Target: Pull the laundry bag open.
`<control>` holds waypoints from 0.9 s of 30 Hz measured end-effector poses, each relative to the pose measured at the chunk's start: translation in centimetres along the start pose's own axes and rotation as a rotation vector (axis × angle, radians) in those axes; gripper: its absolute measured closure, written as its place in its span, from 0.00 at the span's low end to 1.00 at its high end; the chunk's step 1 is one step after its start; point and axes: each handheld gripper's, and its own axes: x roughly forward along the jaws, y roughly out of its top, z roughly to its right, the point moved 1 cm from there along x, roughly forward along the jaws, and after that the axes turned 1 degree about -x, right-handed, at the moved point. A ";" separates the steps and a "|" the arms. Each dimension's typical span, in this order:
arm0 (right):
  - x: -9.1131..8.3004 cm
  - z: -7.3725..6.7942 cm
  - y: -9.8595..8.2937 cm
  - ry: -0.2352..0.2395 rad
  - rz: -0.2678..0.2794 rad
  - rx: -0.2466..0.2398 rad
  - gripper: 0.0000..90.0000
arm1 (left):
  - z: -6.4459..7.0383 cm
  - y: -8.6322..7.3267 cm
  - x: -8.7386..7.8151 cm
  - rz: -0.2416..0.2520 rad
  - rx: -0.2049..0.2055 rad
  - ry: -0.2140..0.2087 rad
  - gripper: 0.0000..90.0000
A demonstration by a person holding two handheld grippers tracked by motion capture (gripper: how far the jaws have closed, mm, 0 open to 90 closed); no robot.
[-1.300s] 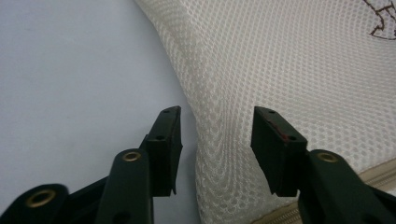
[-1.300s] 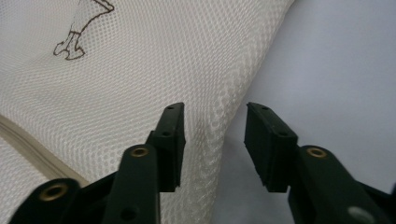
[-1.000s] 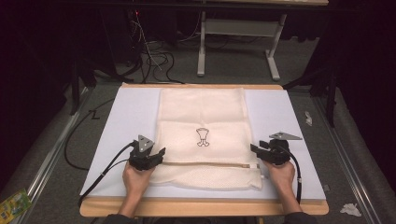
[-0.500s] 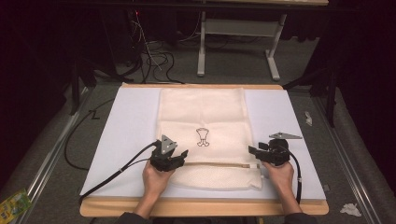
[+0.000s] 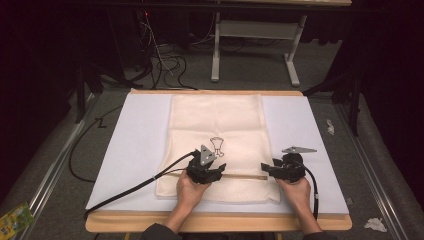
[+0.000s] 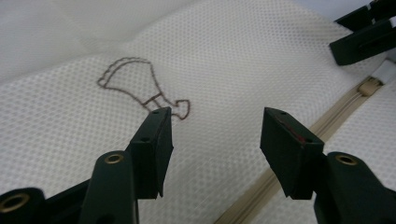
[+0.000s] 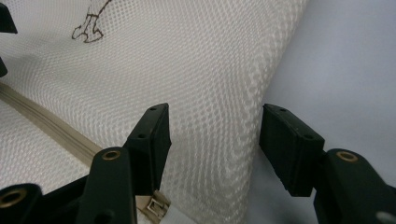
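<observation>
Wooden table (image 5: 215,224) under a white sheet (image 5: 135,150), grey carpet and dark room beyond. Cream mesh laundry bag (image 5: 217,125) flat mid-table, long axis running near edge to far edge, zipper (image 5: 245,176) crosswise near the front. Left hand-held gripper (image 5: 209,172) and right hand-held gripper (image 5: 274,170) both spread wide over the zipper line, holding nothing.

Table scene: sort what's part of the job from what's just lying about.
Job:
mesh bag
its zipper
left gripper, open
right gripper, open

Lying about:
crumpled scraps on the floor
green packet
loose cables behind the table
</observation>
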 end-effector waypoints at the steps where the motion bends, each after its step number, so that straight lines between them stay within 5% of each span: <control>1: -0.1 0.0 -0.1 0.007 0.000 0.007 0.49 | 0.1 0.0 0.3 -0.007 0.002 -0.003 0.49; 9: 0.1 -0.7 -0.2 0.056 -0.004 0.019 0.56 | 0.1 -0.8 2.6 -0.078 -0.016 -0.005 0.51; 14: 0.3 -0.9 0.1 0.055 0.017 -0.032 0.94 | 0.0 -0.6 2.7 -0.089 -0.027 -0.012 0.51; 18: 0.1 -0.8 0.1 0.064 0.027 -0.044 0.96 | 0.3 -0.2 2.7 -0.085 -0.018 -0.019 0.51; 21: -0.4 -0.7 0.2 0.069 0.047 -0.057 0.97 | 1.4 0.0 2.9 -0.092 0.038 -0.037 0.53; 25: -0.9 -0.7 0.4 0.080 0.073 -0.066 0.97 | 3.4 0.6 3.3 -0.110 0.106 -0.082 0.56; 27: -1.0 -0.8 0.4 0.091 0.071 -0.065 0.97 | 3.9 1.1 3.2 -0.096 0.092 -0.125 0.58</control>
